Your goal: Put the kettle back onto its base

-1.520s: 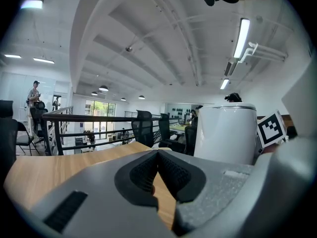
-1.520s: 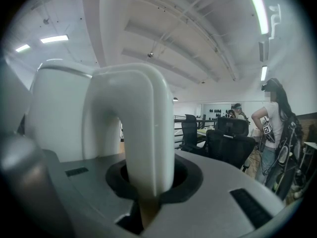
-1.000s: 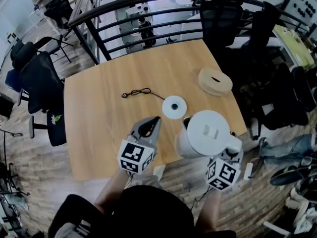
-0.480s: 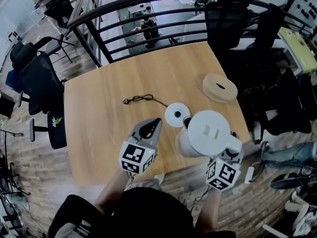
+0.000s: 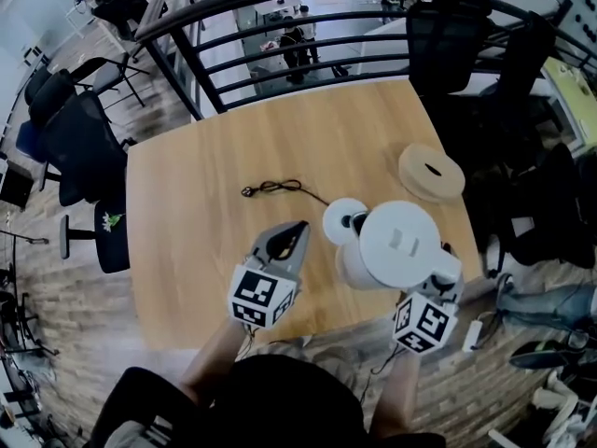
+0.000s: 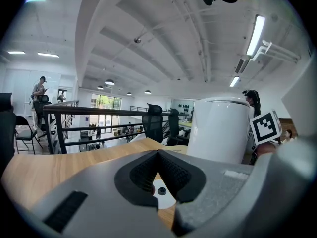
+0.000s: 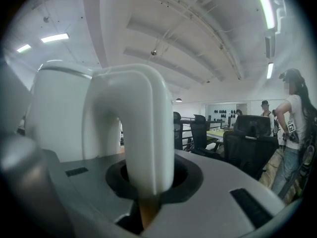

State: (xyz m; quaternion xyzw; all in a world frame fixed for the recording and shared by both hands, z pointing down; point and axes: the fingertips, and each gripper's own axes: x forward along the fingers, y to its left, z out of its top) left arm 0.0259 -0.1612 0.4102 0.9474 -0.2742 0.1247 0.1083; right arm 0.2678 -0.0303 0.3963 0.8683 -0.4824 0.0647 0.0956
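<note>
The white kettle (image 5: 395, 244) hangs above the near right part of the wooden table (image 5: 205, 241), seen from above with its lid up. My right gripper (image 5: 440, 276) is shut on its curved white handle (image 7: 144, 133), which fills the right gripper view beside the kettle body (image 7: 59, 113). The round white base (image 5: 341, 219) lies on the table just left of the kettle, its right edge hidden under it. My left gripper (image 5: 298, 226) is shut and holds nothing, left of the kettle. In the left gripper view the base (image 6: 161, 195) shows below the closed jaws (image 6: 157, 153), with the kettle (image 6: 220, 128) to the right.
A thin black cord (image 5: 276, 189) runs from the base across the table to the left. A round wooden spool (image 5: 431, 172) lies at the table's right edge. A black railing (image 5: 280, 26) stands behind the table, with office chairs (image 5: 79, 147) around it.
Both grippers have moved forward over the table. The kettle has gone with the right gripper and now overlaps the base's right edge, where a gap showed before.
</note>
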